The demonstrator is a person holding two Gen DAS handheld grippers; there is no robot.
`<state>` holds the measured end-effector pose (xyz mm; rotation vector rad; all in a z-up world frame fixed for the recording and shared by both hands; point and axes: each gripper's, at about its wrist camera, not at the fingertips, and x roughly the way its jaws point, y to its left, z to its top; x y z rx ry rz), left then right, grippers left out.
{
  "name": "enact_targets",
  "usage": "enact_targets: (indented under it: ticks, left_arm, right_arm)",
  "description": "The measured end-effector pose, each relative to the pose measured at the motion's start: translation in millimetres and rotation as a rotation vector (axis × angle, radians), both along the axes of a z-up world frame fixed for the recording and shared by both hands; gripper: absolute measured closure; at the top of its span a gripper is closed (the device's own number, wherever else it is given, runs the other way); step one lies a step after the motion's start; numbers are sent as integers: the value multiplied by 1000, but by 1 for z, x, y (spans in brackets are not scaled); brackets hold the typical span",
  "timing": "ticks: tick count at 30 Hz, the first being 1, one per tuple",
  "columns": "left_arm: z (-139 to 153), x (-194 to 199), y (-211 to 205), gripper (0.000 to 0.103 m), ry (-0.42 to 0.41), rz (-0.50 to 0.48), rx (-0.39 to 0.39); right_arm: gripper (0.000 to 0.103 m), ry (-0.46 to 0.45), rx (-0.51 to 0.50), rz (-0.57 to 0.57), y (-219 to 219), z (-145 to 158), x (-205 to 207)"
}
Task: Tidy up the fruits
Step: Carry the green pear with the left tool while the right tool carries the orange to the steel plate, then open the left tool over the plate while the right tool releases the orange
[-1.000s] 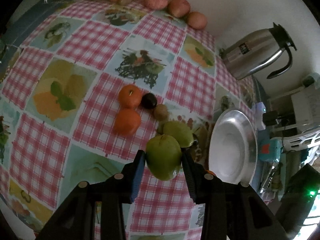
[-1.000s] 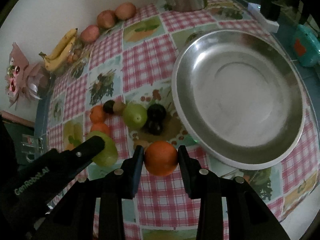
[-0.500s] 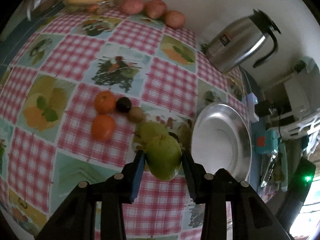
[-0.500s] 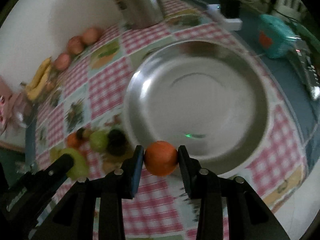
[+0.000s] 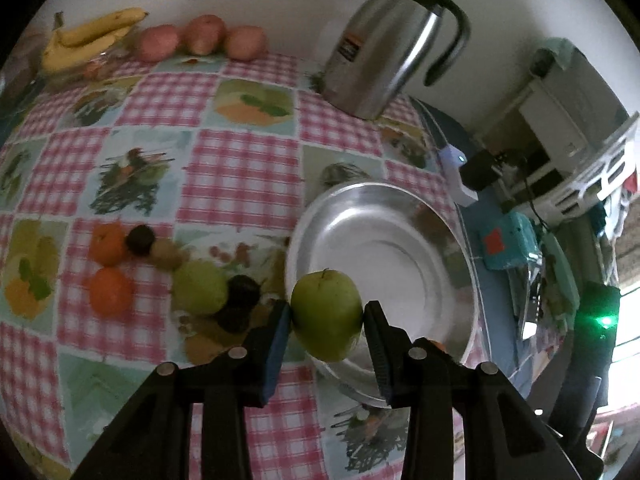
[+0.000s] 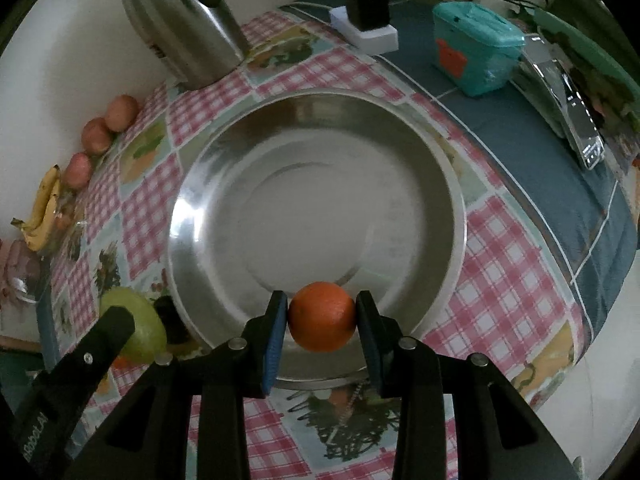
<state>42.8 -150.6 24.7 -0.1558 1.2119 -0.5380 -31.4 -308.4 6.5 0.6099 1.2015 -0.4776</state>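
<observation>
- Left wrist view: the left gripper (image 5: 326,316) holds a green apple (image 5: 326,314) tight between its two fingers.
- The apple hangs over the near left rim of the silver plate (image 5: 400,216).
- On the cloth (image 5: 240,168) to the left lie two oranges (image 5: 110,290), a pear (image 5: 199,287) and some small dark fruits (image 5: 140,239).
- A steel jug (image 5: 390,46) stands at the back by the wall, with bananas (image 5: 86,36) far left.
- Right wrist view: the right gripper (image 6: 322,322) holds an orange (image 6: 322,316) tight.
- This orange is over the near part of the plate.
</observation>
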Motion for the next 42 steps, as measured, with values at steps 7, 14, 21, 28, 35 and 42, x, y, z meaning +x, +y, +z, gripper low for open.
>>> enact_targets:
  ticks: [7, 14, 21, 28, 35, 42]
  left_arm:
    - [-13, -3, -16, 62, 15, -49, 22]
    - [-21, -3, -18, 61, 46, -55, 45]
    - [-16, -2, -14, 53, 41, -43, 33]
    - [-12, 1, -6, 41, 42, -12, 57]
    - [-13, 4, 2, 27, 29, 36, 139]
    - [-24, 11, 28, 20, 64, 152, 319]
  right_arm:
    - [66, 49, 8, -3, -2, -10, -2]
    - [66, 72, 18, -4, 0, -13, -3]
    - [64, 80, 7, -5, 1, -11, -2]
    - [54, 69, -17, -7, 2, -5, -2]
    - [47, 63, -29, -6, 2, -2, -2]
    - [39, 67, -28, 3, 3, -5, 0]
